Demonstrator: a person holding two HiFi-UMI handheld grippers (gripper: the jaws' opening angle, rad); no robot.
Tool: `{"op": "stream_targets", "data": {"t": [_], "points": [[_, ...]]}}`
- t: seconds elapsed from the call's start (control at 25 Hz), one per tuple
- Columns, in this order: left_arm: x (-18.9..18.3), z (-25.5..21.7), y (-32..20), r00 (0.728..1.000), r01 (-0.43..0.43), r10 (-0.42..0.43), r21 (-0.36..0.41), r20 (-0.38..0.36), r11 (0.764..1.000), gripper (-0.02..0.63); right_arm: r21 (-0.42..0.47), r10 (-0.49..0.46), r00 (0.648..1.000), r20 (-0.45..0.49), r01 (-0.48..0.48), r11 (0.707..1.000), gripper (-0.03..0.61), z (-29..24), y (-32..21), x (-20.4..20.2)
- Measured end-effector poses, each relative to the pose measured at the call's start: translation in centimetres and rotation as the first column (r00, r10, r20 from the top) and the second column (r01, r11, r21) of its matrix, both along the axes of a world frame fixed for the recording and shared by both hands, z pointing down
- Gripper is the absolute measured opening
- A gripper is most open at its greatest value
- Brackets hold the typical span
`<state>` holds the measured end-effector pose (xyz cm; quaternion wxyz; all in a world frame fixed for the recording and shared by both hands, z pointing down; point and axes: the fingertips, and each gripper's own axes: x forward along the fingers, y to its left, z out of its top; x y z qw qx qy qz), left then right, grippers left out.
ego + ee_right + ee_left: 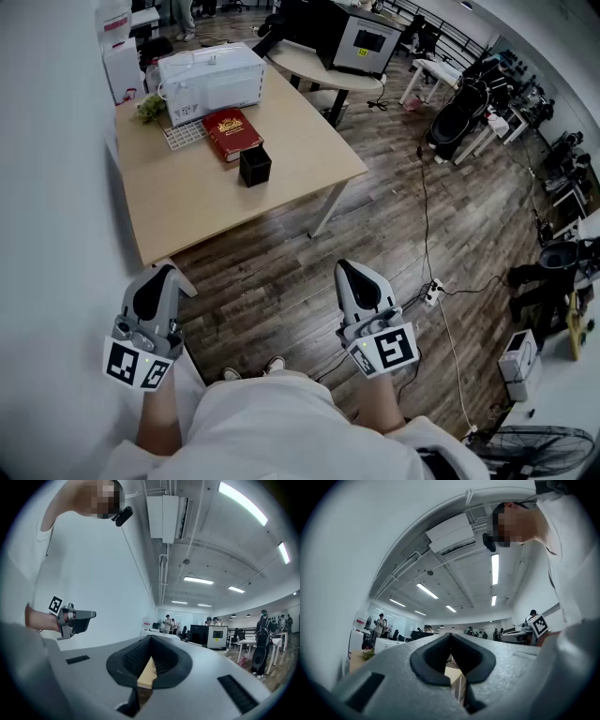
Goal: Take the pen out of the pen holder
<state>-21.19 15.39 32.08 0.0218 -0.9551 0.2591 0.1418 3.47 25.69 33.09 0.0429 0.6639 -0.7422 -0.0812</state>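
The black square pen holder [255,166] stands on the light wooden table [187,211], near the red book [232,133]. I cannot make out a pen in it from this distance. Both grippers hang well short of the table, over the wooden floor in front of the person. My left gripper [167,270] [450,635] is shut and holds nothing, by the table's near corner. To its right, my right gripper [345,266] [151,638] is shut too, jaws pressed together and empty. The right gripper view also shows the left gripper [77,620] beside the white wall.
A white plastic box [211,80], a small plant [150,108] and a wire rack [185,134] sit at the table's far end. A white wall runs along the left. Cables and a power strip [433,292] lie on the floor at right. Other desks and people are far off.
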Motion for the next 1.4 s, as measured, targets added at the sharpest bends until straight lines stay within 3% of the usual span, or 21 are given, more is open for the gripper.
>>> {"op": "stream_targets", "data": {"t": [0.68, 1.0, 1.08, 1.4], "points": [[-1.1, 0.0, 1.0, 1.0, 0.02, -0.02, -0.001, -0.005, 1.0, 0.012, -0.023, -0.043, 0.999, 0.004, 0.043, 0.999, 0.002, 0.5, 0.4, -1.6], [-1.4, 0.2, 1.8, 0.999, 0.036, -0.036, -0.005, -0.002, 0.999, 0.012, -0.008, -0.016, 0.999, -0.044, 0.015, 1.0, 0.005, 0.4, 0.6, -1.7], [-1.3, 0.4, 2.0, 0.999, 0.039, -0.039, -0.016, 0.001, 0.999, 0.012, -0.018, -0.041, 0.999, -0.012, 0.041, 0.999, 0.086, 0.5, 0.6, -1.5], [0.1, 1.1, 3.4, 0.999, 0.038, -0.037, -0.036, 0.017, 0.999, 0.012, -0.008, -0.057, 0.998, 0.033, 0.058, 0.998, 0.282, 0.6, 1.7, 0.8]]}}
